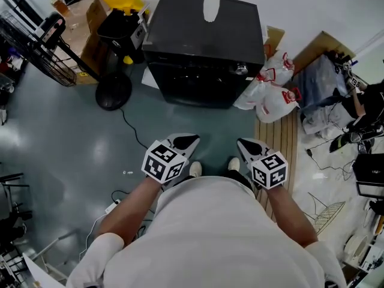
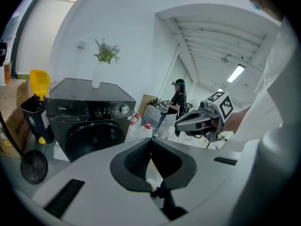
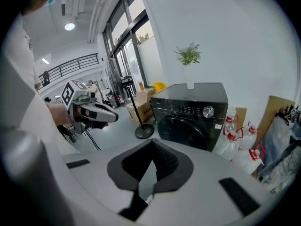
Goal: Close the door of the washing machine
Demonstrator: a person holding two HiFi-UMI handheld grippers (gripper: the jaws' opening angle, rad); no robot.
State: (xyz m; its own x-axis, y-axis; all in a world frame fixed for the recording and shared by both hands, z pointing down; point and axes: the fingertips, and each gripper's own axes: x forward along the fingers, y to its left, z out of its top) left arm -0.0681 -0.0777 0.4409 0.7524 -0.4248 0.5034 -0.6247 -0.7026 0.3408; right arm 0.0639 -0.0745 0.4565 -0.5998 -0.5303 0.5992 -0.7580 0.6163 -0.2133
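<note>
Left claw (image 2: 151, 140): closed, tips together, nothing between. Right claw (image 3: 153, 145): the same, closed and empty. Both held low and close in front of the person's body, side by side, pointing forward and somewhat down toward the black front-loading washing machine (image 1: 204, 41), well apart from it. On top of that machine, a white vase (image 1: 211, 8) with a green sprig. In the front of the machine, the round dark glass door (image 3: 183, 132): seems to lie flush already, so probably closed and the task likely finished. Judged as a stiff, rather heavy hinged door, smooth and slippery on the glass. No need to grip. Better to push with closed tips on the rim far from the hinge, firmly until latching, yet without shaking the vase.
</note>
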